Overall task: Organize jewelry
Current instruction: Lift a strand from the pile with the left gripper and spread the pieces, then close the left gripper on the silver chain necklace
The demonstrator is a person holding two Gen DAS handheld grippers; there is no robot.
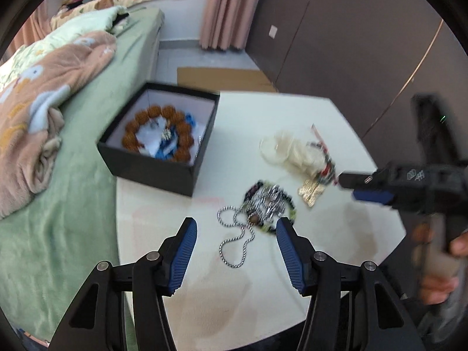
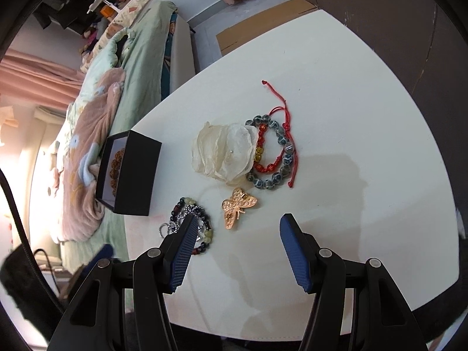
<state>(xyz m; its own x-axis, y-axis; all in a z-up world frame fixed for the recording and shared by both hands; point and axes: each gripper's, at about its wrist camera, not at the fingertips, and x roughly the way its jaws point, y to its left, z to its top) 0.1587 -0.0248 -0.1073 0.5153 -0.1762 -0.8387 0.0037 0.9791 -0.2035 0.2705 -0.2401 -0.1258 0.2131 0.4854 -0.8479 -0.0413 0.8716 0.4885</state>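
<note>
Your left gripper point(image 1: 236, 228) is parted and empty above the silver chain point(image 1: 234, 239); your right gripper point(image 2: 237, 228) gapes empty near the butterfly brooch point(image 2: 238, 207). The black box point(image 1: 163, 143) sits at the table's point(image 2: 365, 102) bed-side edge; bare tabletop lies rightward.

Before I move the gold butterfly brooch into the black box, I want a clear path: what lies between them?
In the right wrist view, only bare white table separates the gold butterfly brooch from the black box.
</note>
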